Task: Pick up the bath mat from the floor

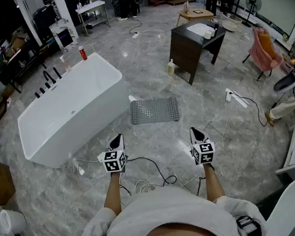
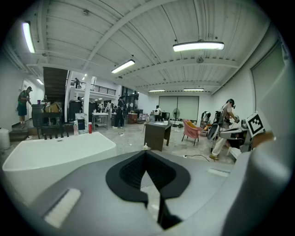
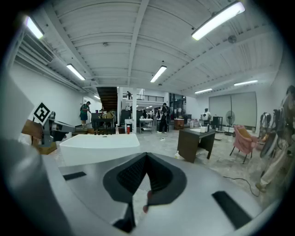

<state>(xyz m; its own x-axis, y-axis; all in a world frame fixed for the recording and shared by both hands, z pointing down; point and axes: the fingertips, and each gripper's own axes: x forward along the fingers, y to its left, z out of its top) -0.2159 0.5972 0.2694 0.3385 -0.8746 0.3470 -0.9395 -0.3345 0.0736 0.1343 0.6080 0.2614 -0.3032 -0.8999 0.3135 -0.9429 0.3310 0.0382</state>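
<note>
The grey, perforated bath mat (image 1: 154,110) lies flat on the marble floor, just right of the white bathtub (image 1: 68,110). My left gripper (image 1: 117,140) hovers short of the mat's near-left corner, its jaws shut and empty. My right gripper (image 1: 195,133) is level with it, short of the mat's near-right corner, also shut on nothing. In both gripper views the black jaws (image 2: 146,156) (image 3: 145,159) meet at their tips and point out across the room; the mat is hidden below them.
A dark vanity table (image 1: 195,44) stands beyond the mat. A power strip (image 1: 236,98) and cables (image 1: 148,172) lie on the floor near my feet. A pink chair (image 1: 263,50) is at the right. People stand at the far back.
</note>
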